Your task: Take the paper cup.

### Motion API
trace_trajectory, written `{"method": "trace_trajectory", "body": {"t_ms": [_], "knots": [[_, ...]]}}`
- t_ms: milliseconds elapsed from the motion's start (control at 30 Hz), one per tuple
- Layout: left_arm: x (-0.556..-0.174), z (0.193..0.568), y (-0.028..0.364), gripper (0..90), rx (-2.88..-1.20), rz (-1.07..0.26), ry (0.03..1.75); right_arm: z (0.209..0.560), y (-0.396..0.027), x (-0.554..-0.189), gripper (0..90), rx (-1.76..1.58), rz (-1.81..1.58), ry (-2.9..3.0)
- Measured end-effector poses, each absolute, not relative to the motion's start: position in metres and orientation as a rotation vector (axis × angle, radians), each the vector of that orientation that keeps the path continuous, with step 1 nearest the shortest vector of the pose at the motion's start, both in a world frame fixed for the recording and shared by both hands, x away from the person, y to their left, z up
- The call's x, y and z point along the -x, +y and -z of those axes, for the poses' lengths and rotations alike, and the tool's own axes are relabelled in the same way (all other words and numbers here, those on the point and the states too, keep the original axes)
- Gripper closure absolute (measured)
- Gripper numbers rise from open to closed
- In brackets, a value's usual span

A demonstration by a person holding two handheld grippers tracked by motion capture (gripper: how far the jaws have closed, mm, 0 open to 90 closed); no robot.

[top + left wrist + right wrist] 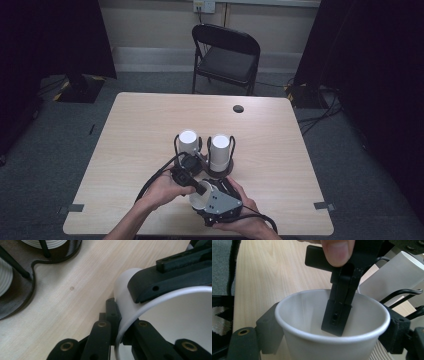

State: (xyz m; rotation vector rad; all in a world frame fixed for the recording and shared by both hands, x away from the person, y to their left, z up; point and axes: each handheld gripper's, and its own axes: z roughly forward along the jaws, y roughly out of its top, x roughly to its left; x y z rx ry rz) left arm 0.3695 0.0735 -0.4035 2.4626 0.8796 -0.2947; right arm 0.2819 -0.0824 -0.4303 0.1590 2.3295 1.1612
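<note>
Closest to me, at the near edge of the counter (150,115), sits a white paper cup (332,322), and I hold it from two sides. The fingers of my right gripper (220,200) stand either side of its wall, moderately wide, hugging the cup's outside just below the rim. The fingers of my left gripper (120,315) are pinched tight on the rim itself, one finger inside the cup and one outside, with the thin paper wall clamped between them.

Farther toward the middle of the counter stands a black wire holder (202,160) with two stacks of white cups (220,150) upright in it, well apart from the cup I hold.

My guess is that this cup is being separated from another nested under it, or steadied for placing. To do it well, I should keep the right fingers firm but not crushing, since the paper wall dents easily. The left pinch should pull straight along the cup's axis, not sideways, so the rim does not fold. Slow, even motion suits this, with both hands low over the counter
</note>
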Motion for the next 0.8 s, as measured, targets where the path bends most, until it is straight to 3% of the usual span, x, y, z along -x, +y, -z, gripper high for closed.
{"method": "trace_trajectory", "body": {"t_ms": [800], "knots": [[-0.3677,0.3995,0.0733,86.2,-2.416,0.309,0.887,0.4274,-0.0849,-0.2834,22.8,-0.190,-1.193,2.328]]}}
